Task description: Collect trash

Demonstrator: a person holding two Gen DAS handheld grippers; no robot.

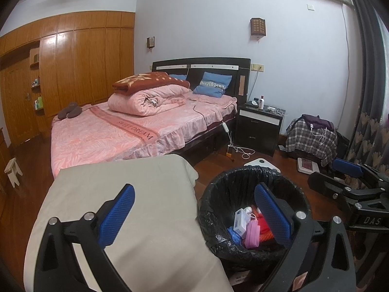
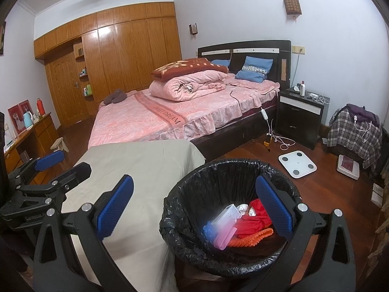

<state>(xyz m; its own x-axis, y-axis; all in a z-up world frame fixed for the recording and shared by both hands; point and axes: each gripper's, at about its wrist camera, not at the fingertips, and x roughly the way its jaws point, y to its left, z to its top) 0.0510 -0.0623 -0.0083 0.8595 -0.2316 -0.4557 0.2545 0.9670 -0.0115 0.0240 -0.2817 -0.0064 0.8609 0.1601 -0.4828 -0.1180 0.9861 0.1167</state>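
Observation:
A bin with a black liner [image 1: 211, 221] [image 2: 180, 219] stands on the floor beside a table under a beige cloth [image 1: 126, 194] [image 2: 143, 170]. Inside lie a white box [image 1: 239, 220] [image 2: 227, 213], a pink pouch [image 1: 251, 234] [image 2: 225, 237], blue plastic, red fabric [image 2: 252, 219] and an orange knit piece [image 2: 250, 238]. My left gripper [image 1: 194, 214] is open and empty, spanning the cloth edge and the bin. My right gripper [image 2: 194, 209] is open and empty above the bin; it also shows in the left wrist view [image 1: 340, 172]. The left gripper shows at the left of the right wrist view [image 2: 58, 165].
A bed with pink bedding [image 1: 126, 131] [image 2: 170, 119] lies beyond the table. A black nightstand [image 2: 299, 116], a white scale [image 2: 297, 163], cables, and a chair draped in plaid cloth [image 2: 355, 133] stand to the right. A wooden wardrobe [image 2: 116, 56] and a dresser [image 2: 31, 136] are left.

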